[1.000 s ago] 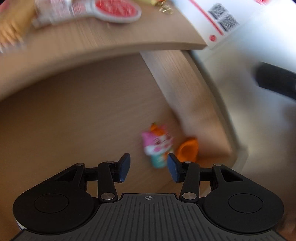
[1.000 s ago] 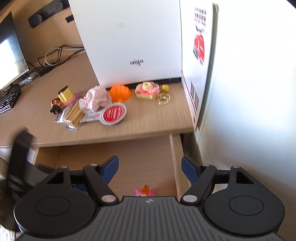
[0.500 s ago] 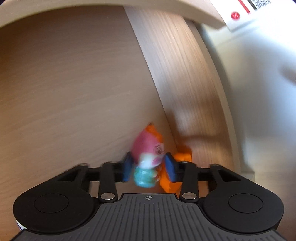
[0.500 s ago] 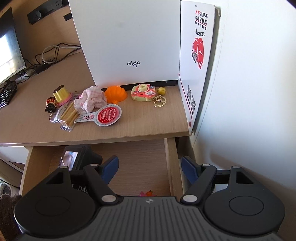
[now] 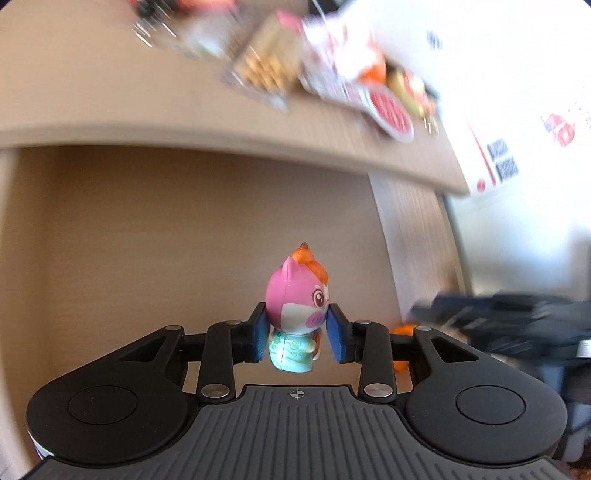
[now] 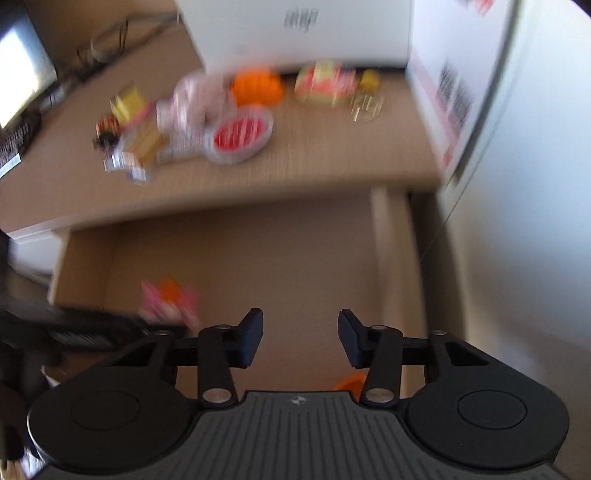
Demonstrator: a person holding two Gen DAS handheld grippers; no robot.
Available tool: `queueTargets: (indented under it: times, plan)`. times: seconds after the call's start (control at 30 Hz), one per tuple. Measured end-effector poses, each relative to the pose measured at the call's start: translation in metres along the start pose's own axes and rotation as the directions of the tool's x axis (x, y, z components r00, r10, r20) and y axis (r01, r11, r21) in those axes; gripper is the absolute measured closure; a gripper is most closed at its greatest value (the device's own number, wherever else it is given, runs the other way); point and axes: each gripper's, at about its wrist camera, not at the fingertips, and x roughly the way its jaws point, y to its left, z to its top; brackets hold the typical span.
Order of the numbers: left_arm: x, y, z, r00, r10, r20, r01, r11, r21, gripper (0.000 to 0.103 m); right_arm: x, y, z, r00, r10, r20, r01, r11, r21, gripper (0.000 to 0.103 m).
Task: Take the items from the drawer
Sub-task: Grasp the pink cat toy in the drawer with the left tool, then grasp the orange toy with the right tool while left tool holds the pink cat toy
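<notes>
A pink pig-faced toy figure [image 5: 297, 291] with orange hair and a pale green body stands upright between the blue pads of my left gripper [image 5: 297, 332]. The jaws are closing on it, and it hangs above the floor of the open wooden drawer [image 5: 147, 240]. In the right wrist view the toy [image 6: 168, 299] is a pink and orange blur at the left. My right gripper [image 6: 301, 336] hovers over the drawer [image 6: 258, 251], its jaws closing with nothing between them. A small orange object [image 6: 351, 382] lies in the drawer's near right corner, partly hidden by the right gripper.
The desk top [image 6: 314, 158] above the drawer carries several small items, among them a red round paddle [image 6: 240, 134], an orange shell shape [image 6: 258, 86] and a toy camera [image 6: 325, 83]. A white box [image 6: 295, 29] stands behind them. A white wall [image 6: 517, 221] borders the right.
My left gripper went down to the pink toy, shut on it and lifted it toward the left. My right gripper sank toward the drawer and its jaws narrowed.
</notes>
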Motion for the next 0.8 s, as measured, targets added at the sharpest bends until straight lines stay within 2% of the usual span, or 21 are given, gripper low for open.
queueTargets:
  times: [0.1,0.17,0.3,0.43,0.5,0.57,0.63,0.7,0.73,0.8]
  plan:
    - [-0.023,0.002,-0.009,0.997,0.009,0.078,-0.010,1.000,0.008,0.066,0.034,0.017,0.002,0.982,-0.107,-0.155,0.093,0.991,-0.097,0.057]
    - [-0.032,0.001,-0.017,0.993,0.031,0.112,-0.034,0.999,0.026,0.066,0.049,0.024,0.005,0.960,-0.172,-0.221,0.144,0.980,-0.136,0.057]
    - [-0.044,0.002,-0.033,0.989,0.050,0.137,-0.055,0.998,0.030,0.066,0.072,0.032,0.006,0.908,-0.235,-0.346,0.188,0.968,-0.163,0.057]
    - [-0.058,0.004,-0.046,0.982,0.092,0.162,-0.100,0.994,0.040,0.066,0.092,0.038,-0.005,0.864,-0.299,-0.405,0.229,0.950,-0.213,0.057]
    - [-0.062,0.003,-0.049,0.978,0.112,0.178,-0.123,0.991,0.050,0.066,0.099,0.041,-0.012,0.849,-0.326,-0.416,0.242,0.939,-0.243,0.057]
    - [-0.071,0.004,-0.055,0.974,0.118,0.191,-0.131,0.990,0.055,0.066,0.102,0.039,-0.016,0.850,-0.316,-0.420,0.245,0.945,-0.216,0.057]
    - [-0.076,0.004,-0.058,0.974,0.115,0.196,-0.128,0.990,0.054,0.066,0.103,0.037,-0.018,0.852,-0.296,-0.431,0.234,0.953,-0.192,0.067]
    - [-0.078,0.004,-0.060,0.975,0.107,0.195,-0.120,0.991,0.053,0.066,0.104,0.036,-0.020,0.850,-0.311,-0.425,0.248,0.948,-0.199,0.078]
    - [-0.079,0.004,-0.061,0.976,0.102,0.192,-0.114,0.992,0.051,0.066,0.103,0.035,-0.021,0.856,-0.309,-0.415,0.248,0.949,-0.196,0.084]
    - [-0.079,0.006,-0.062,0.978,0.096,0.187,-0.105,0.994,0.041,0.066,0.097,0.034,-0.020,0.881,-0.278,-0.383,0.230,0.959,-0.168,0.087]
